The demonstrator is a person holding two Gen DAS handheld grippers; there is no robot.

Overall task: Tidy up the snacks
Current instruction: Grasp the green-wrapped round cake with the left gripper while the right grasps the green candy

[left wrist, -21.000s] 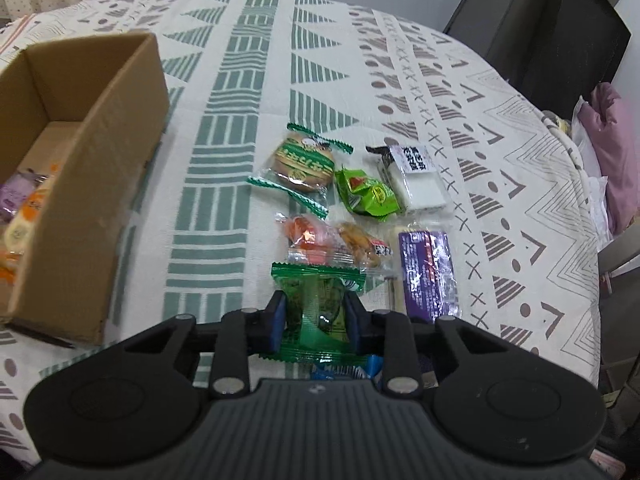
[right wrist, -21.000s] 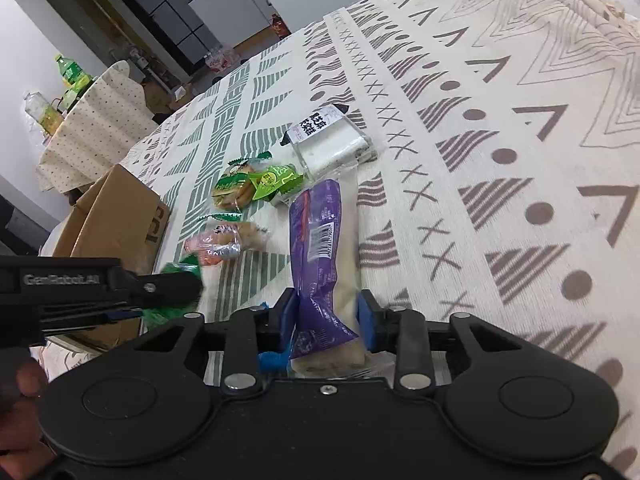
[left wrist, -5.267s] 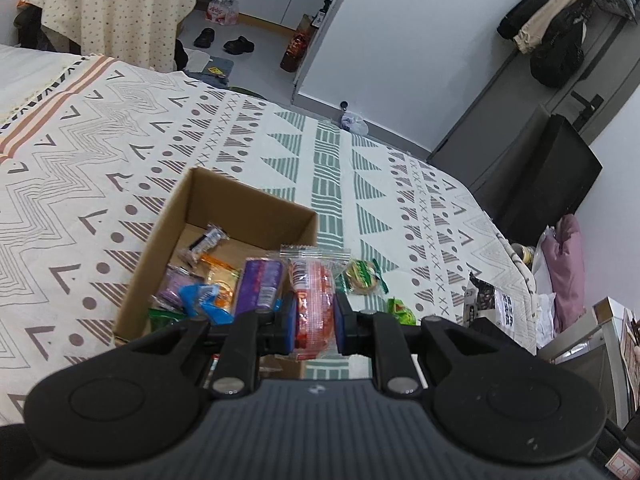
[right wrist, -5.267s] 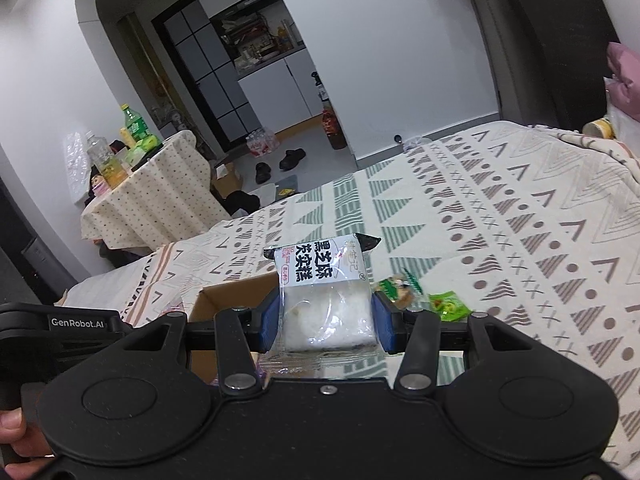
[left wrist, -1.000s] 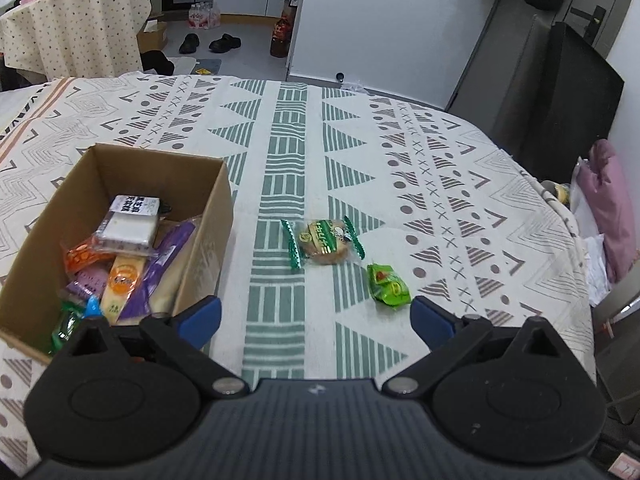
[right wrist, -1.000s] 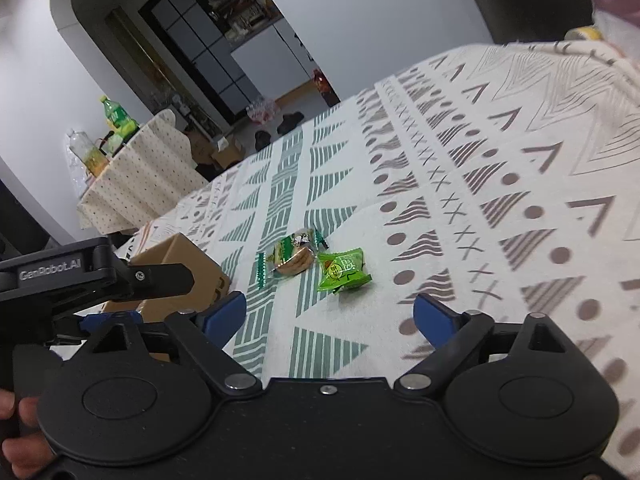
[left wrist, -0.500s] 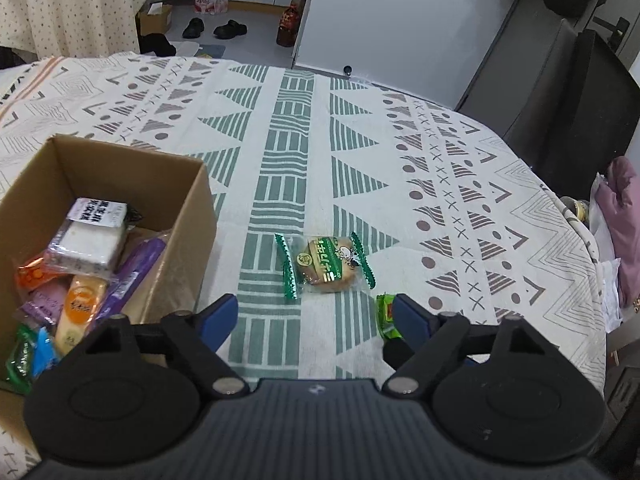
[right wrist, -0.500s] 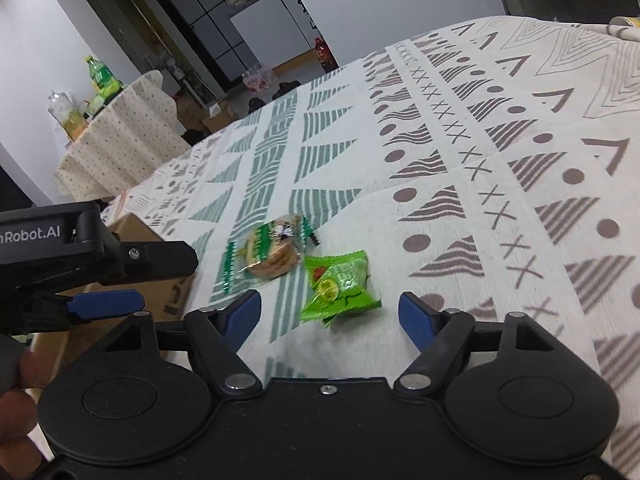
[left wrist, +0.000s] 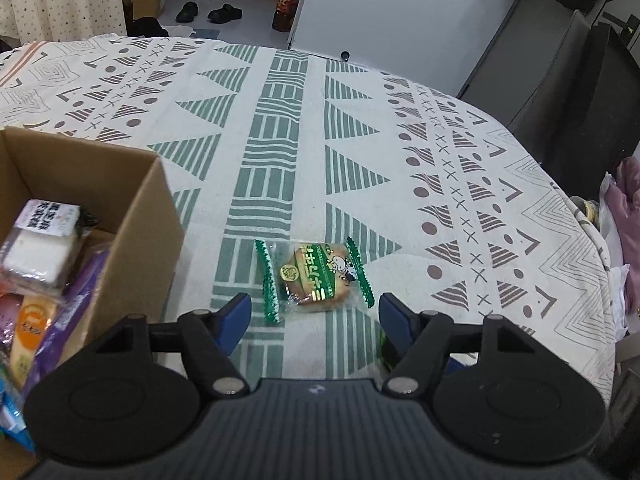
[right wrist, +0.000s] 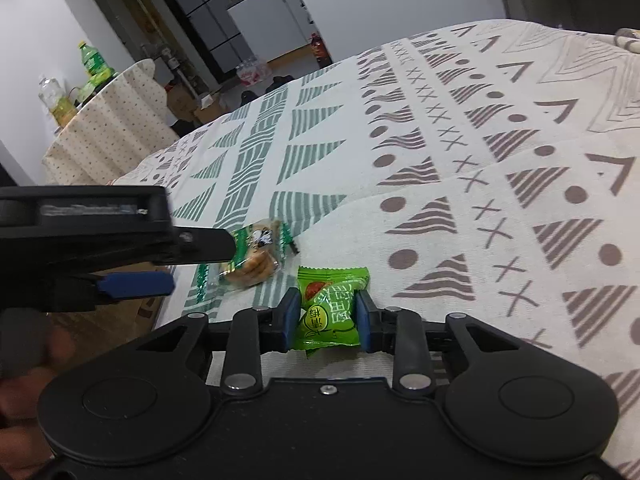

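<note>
Since a second ago both grippers have dropped toward the last two snacks, jaws closing: the right gripper (right wrist: 327, 322) now pinches the green packet (right wrist: 330, 307) on the cloth, the left gripper (left wrist: 315, 312) (still unclenched) straddles the biscuit (left wrist: 314, 276) without touching. The box (left wrist: 132, 216) already holds the rest, so only these two remain, I judge.

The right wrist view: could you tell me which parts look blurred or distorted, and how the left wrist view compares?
Right wrist view: hand and left gripper at the left edge are smeared; green packet is sharp; the fisheye bends the tablecloth. Left wrist view: sharp throughout, cookie packet legible, edges bowed, light even, no glare.
</note>
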